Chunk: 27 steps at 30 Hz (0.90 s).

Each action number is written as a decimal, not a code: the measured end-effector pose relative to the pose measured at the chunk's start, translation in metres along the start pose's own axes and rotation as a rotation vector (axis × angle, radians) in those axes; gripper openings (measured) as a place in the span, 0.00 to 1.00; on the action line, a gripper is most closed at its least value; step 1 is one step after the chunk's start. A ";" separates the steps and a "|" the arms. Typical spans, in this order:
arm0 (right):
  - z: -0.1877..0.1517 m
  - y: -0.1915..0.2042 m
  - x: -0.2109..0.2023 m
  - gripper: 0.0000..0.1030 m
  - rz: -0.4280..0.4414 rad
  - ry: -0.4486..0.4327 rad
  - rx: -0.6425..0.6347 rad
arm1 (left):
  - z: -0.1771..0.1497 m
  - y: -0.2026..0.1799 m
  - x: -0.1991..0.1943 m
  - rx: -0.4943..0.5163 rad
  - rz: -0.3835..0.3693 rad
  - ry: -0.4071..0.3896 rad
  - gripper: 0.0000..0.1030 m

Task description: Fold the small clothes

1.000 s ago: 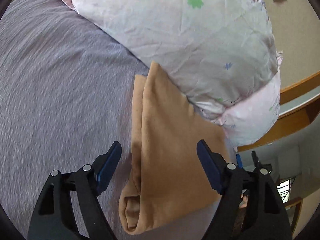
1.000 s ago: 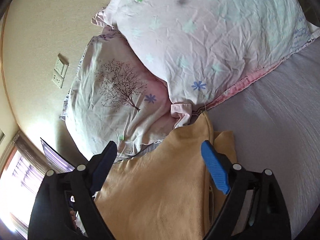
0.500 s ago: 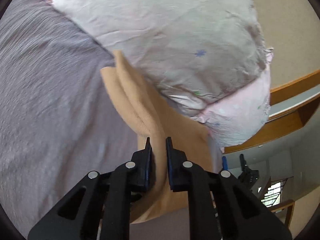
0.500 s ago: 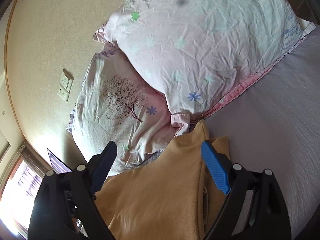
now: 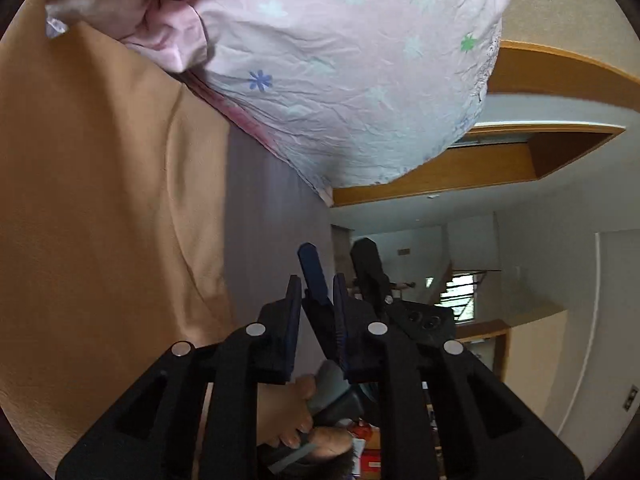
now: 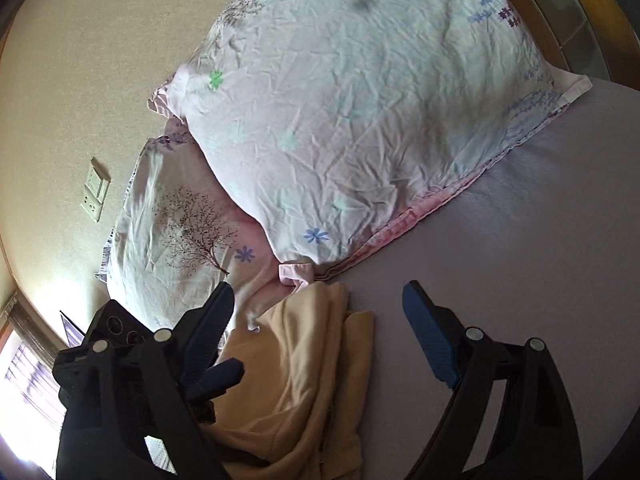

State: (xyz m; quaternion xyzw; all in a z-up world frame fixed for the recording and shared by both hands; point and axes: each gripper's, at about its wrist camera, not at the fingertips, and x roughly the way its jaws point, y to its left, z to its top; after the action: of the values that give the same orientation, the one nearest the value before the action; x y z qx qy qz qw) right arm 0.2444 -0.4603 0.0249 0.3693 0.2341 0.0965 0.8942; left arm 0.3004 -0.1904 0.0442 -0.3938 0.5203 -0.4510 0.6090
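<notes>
The left gripper (image 5: 316, 300) shows its 2 jaws nearly together, with only a narrow gap, and through that gap the left wrist view shows the other tool's blue pad rather than cloth. In the right wrist view its tip sits against the near left edge of the tan garment (image 6: 304, 376), so it looks pinched on that edge, though the contact itself is hidden and I cannot tell for sure. The right gripper (image 6: 320, 328) is spread wide and holds nothing, its blue pads (image 6: 430, 344) standing to either side of the bunched cloth.

The garment lies rumpled on the grey-purple bedsheet (image 6: 540, 240), its far end tucked just under the flowered pillow (image 6: 360, 112), with a second pillow printed with a tree (image 6: 180, 224) beyond to the left.

To do this step well, I judge the left tool should keep its edge taut and carry it across in 1 smooth sweep (low over the sheet, so the layers do not balloon). The right tool would do best to come down on the opposite edge and pin it flat before the fold lands. The likely snag is the far end dragging against the pillow, so draw the cloth a little toward the near side first.
</notes>
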 end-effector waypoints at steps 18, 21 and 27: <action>-0.074 0.071 -0.021 0.09 -0.034 0.371 -0.311 | -0.072 -0.008 -0.128 0.399 0.351 -0.119 0.67; -0.083 0.060 -0.042 0.08 -0.059 0.353 -0.291 | -0.086 -0.011 -0.104 0.473 0.407 -0.054 0.67; -0.094 0.050 -0.058 0.33 -0.093 0.451 -0.255 | -0.110 0.004 -0.091 0.559 0.508 0.021 0.67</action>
State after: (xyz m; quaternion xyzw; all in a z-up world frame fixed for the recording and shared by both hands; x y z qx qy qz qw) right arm 0.1483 -0.3875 0.0220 0.2118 0.4303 0.1638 0.8620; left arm 0.1870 -0.1027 0.0492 -0.0663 0.4643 -0.4142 0.7800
